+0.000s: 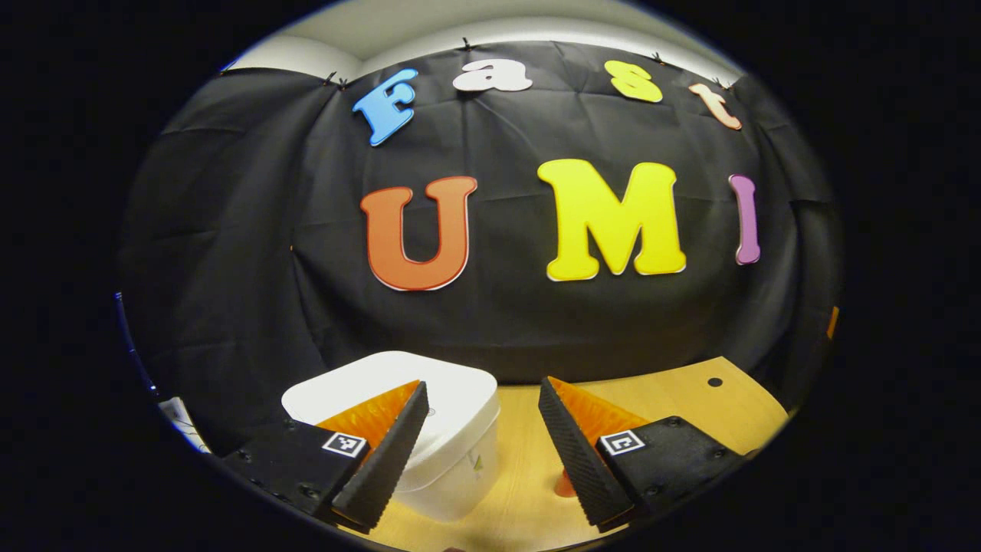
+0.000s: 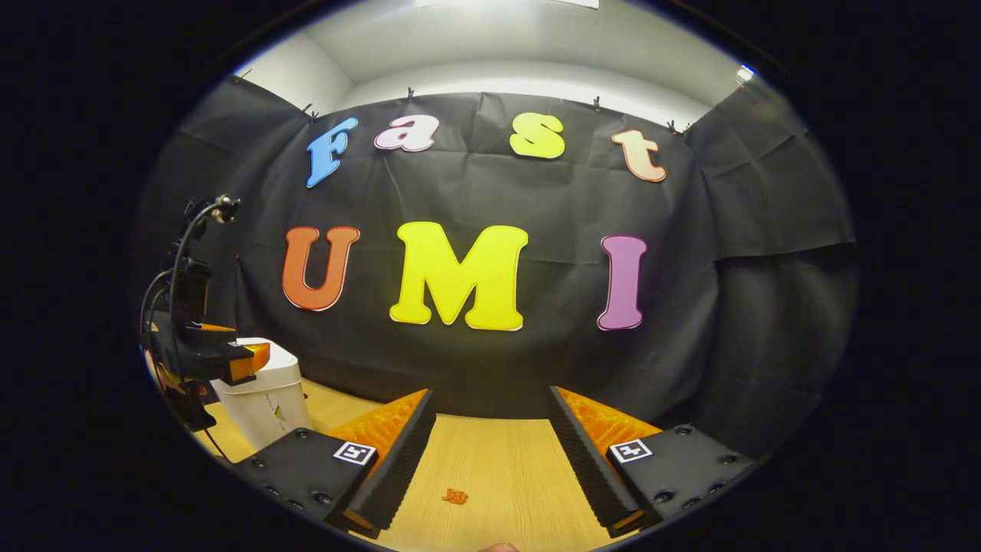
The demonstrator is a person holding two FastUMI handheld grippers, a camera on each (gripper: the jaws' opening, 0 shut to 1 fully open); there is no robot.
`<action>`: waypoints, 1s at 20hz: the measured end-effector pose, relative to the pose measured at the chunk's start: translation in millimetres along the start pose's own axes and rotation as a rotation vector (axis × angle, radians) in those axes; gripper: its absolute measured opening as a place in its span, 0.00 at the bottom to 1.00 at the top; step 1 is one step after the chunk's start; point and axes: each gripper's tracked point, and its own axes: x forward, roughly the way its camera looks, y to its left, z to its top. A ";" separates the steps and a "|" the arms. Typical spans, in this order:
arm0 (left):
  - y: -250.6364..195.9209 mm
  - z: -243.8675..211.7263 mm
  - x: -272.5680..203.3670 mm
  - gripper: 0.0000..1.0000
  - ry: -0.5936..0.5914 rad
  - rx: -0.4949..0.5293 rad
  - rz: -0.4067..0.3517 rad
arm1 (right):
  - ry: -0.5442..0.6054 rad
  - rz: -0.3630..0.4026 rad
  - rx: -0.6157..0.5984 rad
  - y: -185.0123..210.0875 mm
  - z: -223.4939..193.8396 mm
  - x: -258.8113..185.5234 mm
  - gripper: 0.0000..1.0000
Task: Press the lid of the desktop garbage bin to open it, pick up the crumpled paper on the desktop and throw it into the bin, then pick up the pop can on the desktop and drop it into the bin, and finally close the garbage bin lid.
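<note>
The white desktop bin (image 1: 452,429) stands on the wooden table with its lid down. My left gripper (image 1: 483,387) hangs open just above and before it, one finger over the lid's near corner. A small orange thing (image 1: 565,484) peeks out beside the other finger; I cannot tell what it is. In the right gripper view, the left gripper (image 2: 253,359) hovers at the top of the bin (image 2: 264,406), at the far left. My right gripper (image 2: 490,395) is open over the table, nothing between its fingers. A small orange crumpled scrap (image 2: 455,497) lies on the wood below that gap.
The wooden table (image 2: 521,460) runs back to the black cloth wall. It has a small dark hole (image 1: 714,381) near its far right corner. A hand (image 2: 165,376) holds the left gripper, with cables rising above it.
</note>
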 end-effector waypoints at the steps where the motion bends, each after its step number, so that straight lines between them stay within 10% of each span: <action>1: 8.1 -4.3 8.2 0.96 0.018 0.001 0.019 | 0.007 0.004 0.002 0.0 -2.5 1.3 0.94; 2: 14.5 -7.2 14.3 0.78 0.029 0.001 0.035 | 0.011 0.003 0.006 -1.9 -3.7 3.1 0.95; 8: 25.6 -17.2 38.8 0.39 0.094 -0.035 0.056 | 0.035 0.018 0.012 -0.7 -9.3 8.3 0.94; 20: 31.3 -28.4 52.5 0.29 0.180 0.002 0.079 | 0.030 0.069 0.014 1.6 -8.8 12.9 0.94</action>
